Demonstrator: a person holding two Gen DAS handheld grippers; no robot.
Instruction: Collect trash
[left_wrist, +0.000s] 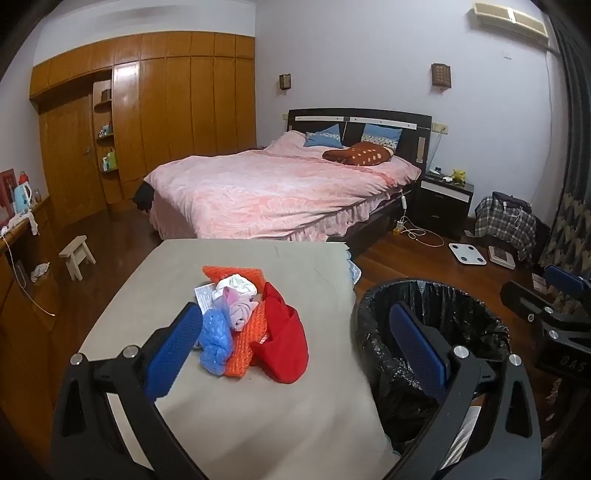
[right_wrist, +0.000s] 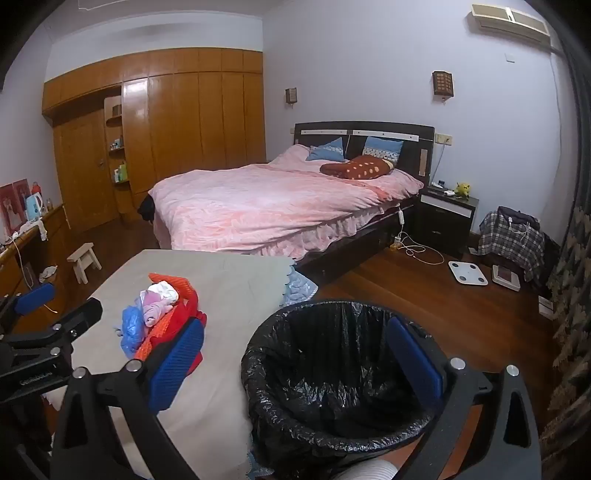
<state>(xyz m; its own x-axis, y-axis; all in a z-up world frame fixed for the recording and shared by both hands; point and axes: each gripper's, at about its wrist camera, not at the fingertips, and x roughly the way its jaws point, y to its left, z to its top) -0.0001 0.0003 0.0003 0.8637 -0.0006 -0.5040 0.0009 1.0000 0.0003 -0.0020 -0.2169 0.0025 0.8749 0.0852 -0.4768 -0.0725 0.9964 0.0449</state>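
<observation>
Left wrist view shows the left hand-held gripper spread wide and empty, hovering short of a heap of crumpled red, orange, blue and pink wrappers mid-tabletop. The right hand-held gripper, equally released, hangs over the black-lined round bin off the tabletop's right edge. Collecting looks not yet begun; next, close on one piece.

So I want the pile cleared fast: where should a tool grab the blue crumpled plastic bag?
Pinch the blue crumpled bag across its bunched near end, coming from above and the table's near side. That end sticks out of the pile, with orange mesh on only one side.
</observation>
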